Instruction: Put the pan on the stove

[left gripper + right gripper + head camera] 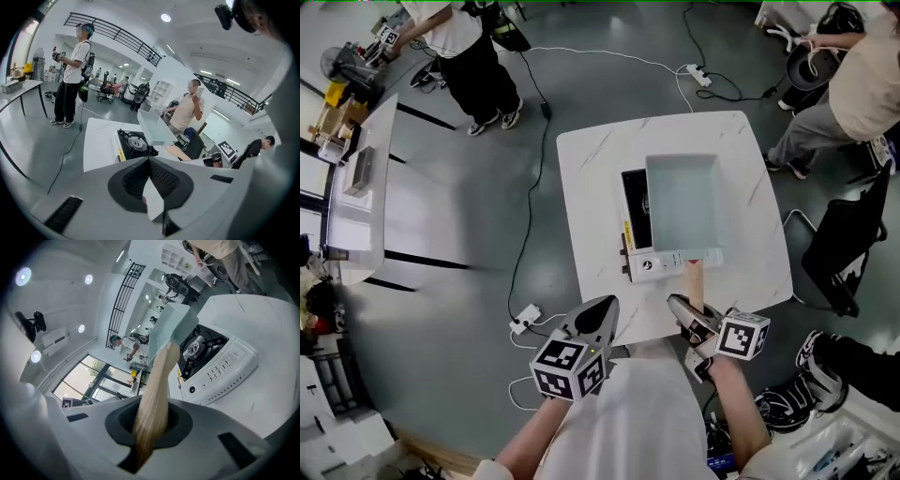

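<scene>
A pale square pan (682, 211) with a wooden handle (695, 281) hangs tilted just over the white gas stove (637, 230) on the marble-look table (591, 169). My right gripper (684, 314) is shut on the handle's near end, at the table's front edge. In the right gripper view the handle (157, 390) runs out from my right gripper (152, 423) to the pan (171, 329), with the stove's burner (194, 348) showing beneath. My left gripper (595, 314) sits beside it to the left, jaws together and holding nothing. In the left gripper view, stove (133, 143) and pan (154, 126) lie ahead of my left gripper (149, 161).
A power strip (525, 321) and cables lie on the floor left of the table. A person (469, 47) stands at the far left near a long white table (366, 187). Another person (853, 84) sits at the far right beside a black chair (848, 248).
</scene>
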### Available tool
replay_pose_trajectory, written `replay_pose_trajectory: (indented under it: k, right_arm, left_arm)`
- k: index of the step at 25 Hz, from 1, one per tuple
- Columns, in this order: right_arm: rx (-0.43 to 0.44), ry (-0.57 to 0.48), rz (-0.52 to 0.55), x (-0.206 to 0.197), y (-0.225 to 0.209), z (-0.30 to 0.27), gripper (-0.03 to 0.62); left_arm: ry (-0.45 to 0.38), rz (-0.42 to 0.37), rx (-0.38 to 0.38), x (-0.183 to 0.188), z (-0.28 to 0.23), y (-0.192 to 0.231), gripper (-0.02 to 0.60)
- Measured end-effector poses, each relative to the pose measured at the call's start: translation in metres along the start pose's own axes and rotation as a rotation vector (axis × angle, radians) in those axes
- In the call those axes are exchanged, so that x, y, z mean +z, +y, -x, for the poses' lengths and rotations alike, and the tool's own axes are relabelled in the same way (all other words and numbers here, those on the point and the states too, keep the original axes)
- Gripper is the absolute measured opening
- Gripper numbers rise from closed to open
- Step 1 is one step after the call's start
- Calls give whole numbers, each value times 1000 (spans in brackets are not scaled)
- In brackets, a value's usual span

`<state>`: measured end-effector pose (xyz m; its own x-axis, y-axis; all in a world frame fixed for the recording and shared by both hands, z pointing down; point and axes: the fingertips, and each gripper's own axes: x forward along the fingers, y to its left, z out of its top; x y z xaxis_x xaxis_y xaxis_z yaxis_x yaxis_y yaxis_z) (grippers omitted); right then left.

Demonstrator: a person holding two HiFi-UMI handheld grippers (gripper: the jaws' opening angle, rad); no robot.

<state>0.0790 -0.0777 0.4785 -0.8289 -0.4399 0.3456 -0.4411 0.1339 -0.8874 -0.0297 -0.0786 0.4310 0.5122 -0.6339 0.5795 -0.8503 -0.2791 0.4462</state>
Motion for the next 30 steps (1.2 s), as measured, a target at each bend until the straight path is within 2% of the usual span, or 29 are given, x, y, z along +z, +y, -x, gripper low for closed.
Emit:
replay_pose_trajectory:
  k: [17,24,30]
  right_arm:
    - [23,121,-21,13,-76,-48,17]
    - [41,143,-29,11,-90,-61,17]
    - [19,150,-12,10,-99,-63,18]
  left_arm:
    - [40,60,36,-17,-65,39,0]
    - [56,80,30,-21,-80,45,0]
    - [71,96,31,-27,-87,50,0]
